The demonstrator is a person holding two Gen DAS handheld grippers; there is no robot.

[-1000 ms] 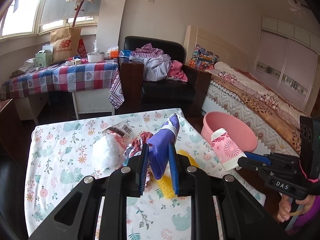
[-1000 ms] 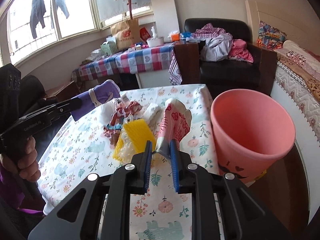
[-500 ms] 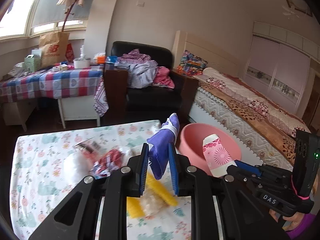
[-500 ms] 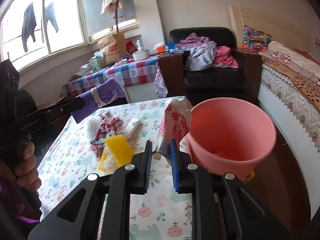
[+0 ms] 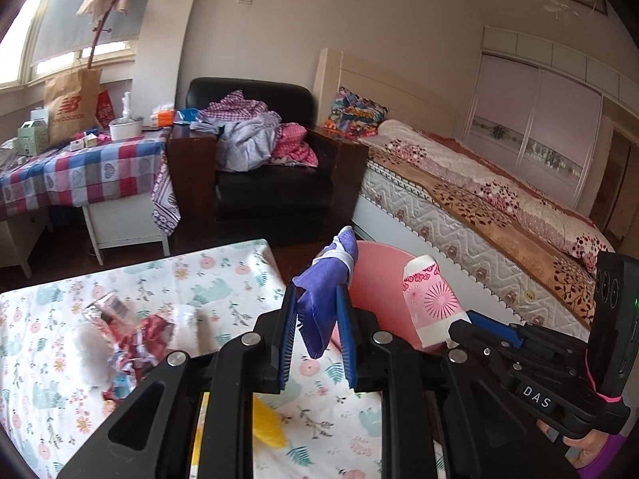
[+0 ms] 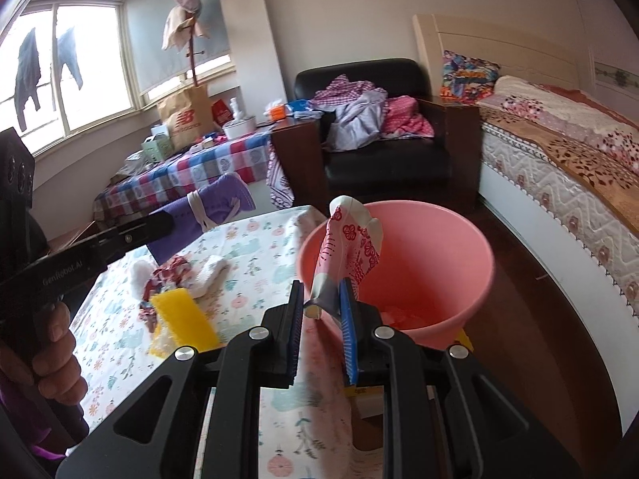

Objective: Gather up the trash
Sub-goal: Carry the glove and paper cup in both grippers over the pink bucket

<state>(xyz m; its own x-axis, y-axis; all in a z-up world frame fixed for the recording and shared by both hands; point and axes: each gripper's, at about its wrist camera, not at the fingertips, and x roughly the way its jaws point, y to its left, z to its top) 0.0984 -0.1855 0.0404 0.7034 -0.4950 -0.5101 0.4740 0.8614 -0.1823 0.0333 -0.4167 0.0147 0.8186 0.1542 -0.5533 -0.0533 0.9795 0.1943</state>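
Both tools grip trash, my right tool point(image 6: 319, 321) the pink wrapper point(image 6: 349, 249), my left tool point(image 5: 317, 333) the purple cloth point(image 5: 325, 295), so I'd release only once over the pink bucket point(image 6: 431, 263).

A black armchair point(image 5: 275, 167) is being covered by a heap of clothes point(image 5: 255, 135). A side bench is being draped in a checked cloth point(image 5: 80, 171), and a brown paper bag point(image 5: 72, 107) and a white bowl point(image 5: 126, 127) are being carried on it. A bed point(image 5: 479, 199) is being spread with a floral blanket, and a colourful pillow point(image 5: 353, 113) is being propped at its headboard. Garments point(image 6: 28, 68) are being hung outside the window.
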